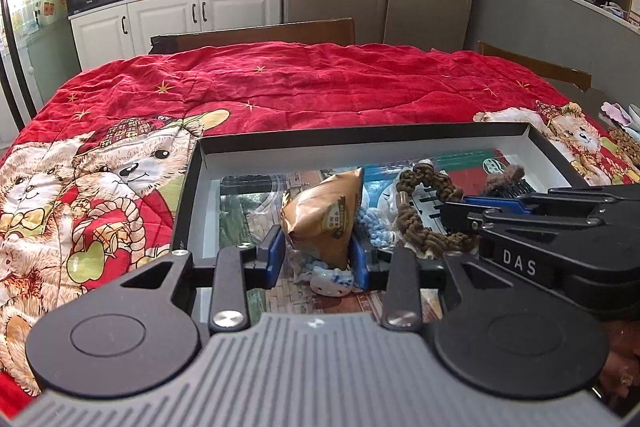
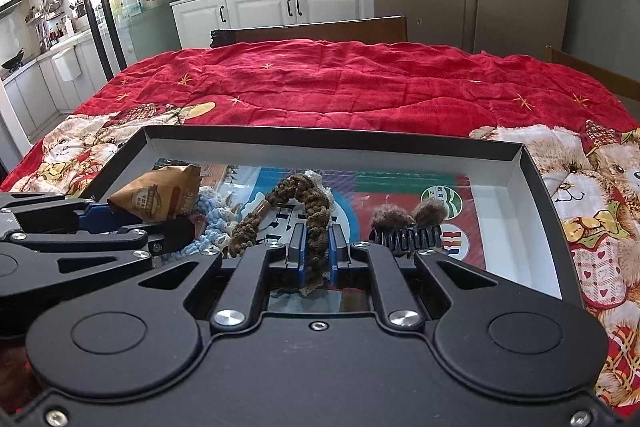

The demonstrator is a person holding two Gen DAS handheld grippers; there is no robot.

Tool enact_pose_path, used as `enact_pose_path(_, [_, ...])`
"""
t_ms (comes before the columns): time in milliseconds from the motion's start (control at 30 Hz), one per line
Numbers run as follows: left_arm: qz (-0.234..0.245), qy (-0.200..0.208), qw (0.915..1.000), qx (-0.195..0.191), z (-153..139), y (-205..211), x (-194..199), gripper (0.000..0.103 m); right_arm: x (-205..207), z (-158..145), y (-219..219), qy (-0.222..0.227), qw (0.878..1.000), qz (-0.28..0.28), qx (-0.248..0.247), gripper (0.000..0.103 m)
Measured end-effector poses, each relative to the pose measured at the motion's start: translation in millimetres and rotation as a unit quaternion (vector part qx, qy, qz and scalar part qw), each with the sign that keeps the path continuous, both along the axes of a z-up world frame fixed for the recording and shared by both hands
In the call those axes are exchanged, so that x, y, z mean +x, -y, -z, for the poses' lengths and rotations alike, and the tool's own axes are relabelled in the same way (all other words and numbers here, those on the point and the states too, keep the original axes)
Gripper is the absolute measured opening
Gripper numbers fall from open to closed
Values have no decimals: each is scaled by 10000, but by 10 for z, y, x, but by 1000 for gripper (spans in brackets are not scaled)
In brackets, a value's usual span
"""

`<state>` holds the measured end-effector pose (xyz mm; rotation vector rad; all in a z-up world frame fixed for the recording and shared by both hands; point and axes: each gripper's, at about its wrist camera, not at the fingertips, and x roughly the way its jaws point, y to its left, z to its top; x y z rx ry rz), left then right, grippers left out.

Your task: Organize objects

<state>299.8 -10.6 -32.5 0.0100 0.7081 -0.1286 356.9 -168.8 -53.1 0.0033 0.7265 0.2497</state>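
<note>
A shallow black box (image 1: pixel 192 187) (image 2: pixel 536 171) with a printed floor lies on the red quilt. My left gripper (image 1: pixel 318 255) is shut on a brown snack packet (image 1: pixel 324 215), held upright inside the box; the packet also shows in the right wrist view (image 2: pixel 160 199). My right gripper (image 2: pixel 318 255) is shut on a brown braided cord (image 2: pixel 316 219) inside the box; the cord also shows in the left wrist view (image 1: pixel 424 223). A blue-white knitted piece (image 1: pixel 376 223) (image 2: pixel 212 223) lies between them. A black hair clip with brown pompoms (image 2: pixel 408 231) lies to the right.
A small white-blue figure (image 1: pixel 332 281) lies under the packet. The red bear-print quilt (image 1: pixel 280 87) covers the table. Wooden chair backs (image 1: pixel 256 35) stand at the far edge. Kitchen cabinets and a fridge lie beyond.
</note>
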Motion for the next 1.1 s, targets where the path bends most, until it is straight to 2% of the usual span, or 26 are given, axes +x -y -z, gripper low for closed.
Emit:
enact_pose_path(233, [8,-21,10000,14,13,3,6,40,5,5,-6,-29,10000,-26,-27,11])
enact_pose_path(500, [7,-36,10000,16,17,6,8,50,4,10,-1,-49,10000,-29,-4,14])
enact_pose_path(833, [-2,-18,10000,34,16,5,6,56,12,12,9,-66,10000,-7,30,15])
enact_pose_path(1100, [3,39,10000,63,-6,13,-9,58,-5,-5,27,-22,10000,59,45,31])
